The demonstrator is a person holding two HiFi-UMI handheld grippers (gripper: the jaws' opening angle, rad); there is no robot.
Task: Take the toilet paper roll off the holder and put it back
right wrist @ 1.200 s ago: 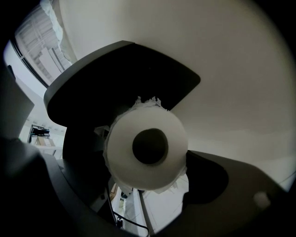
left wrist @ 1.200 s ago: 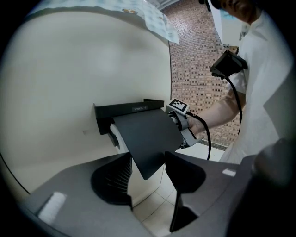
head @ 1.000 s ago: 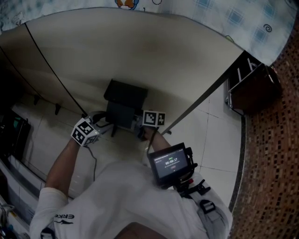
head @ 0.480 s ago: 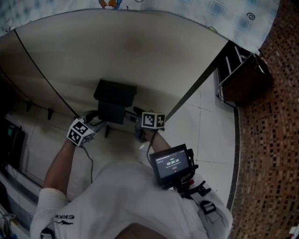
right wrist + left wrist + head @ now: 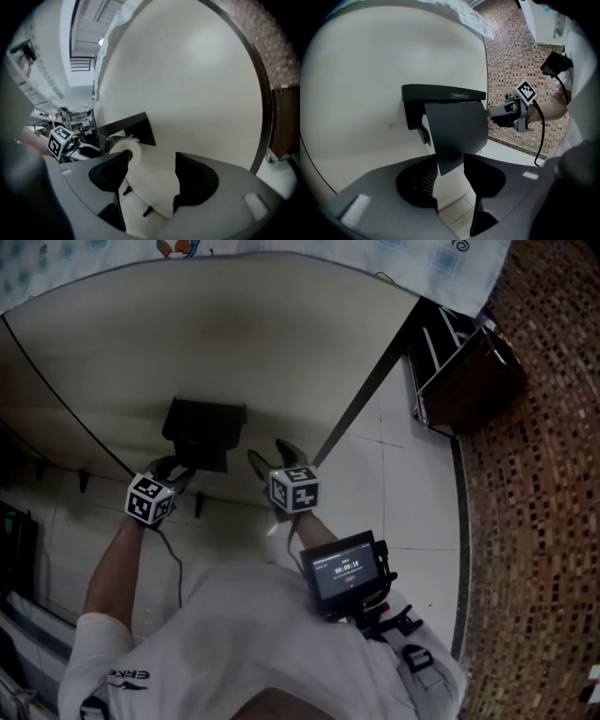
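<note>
A black toilet paper holder (image 5: 203,430) is fixed to the cream wall. In the left gripper view its flat lid (image 5: 455,132) hangs down over the white roll (image 5: 425,127). My left gripper (image 5: 176,468) is at the holder's lower edge. Its jaws are closing, the lid's bottom corner lies between them (image 5: 450,173), and I see no pad pressing on it. My right gripper (image 5: 269,454) hovers to the right of the holder, apart from it. Its jaws are closing with only wall behind them (image 5: 152,161). From there the roll (image 5: 127,149) shows under the holder (image 5: 125,127).
A dark slanted strip (image 5: 361,399) runs down the wall to the right of the holder. A dark metal rack (image 5: 464,376) stands at the upper right beside the brown mosaic floor (image 5: 534,521). Small hooks (image 5: 82,480) stick out of the wall at the left. A screen (image 5: 345,571) is strapped to the person's chest.
My right gripper has drawn back from the holder to the right. The left gripper has stayed at the holder's lower edge. The head view has swung to the right.
</note>
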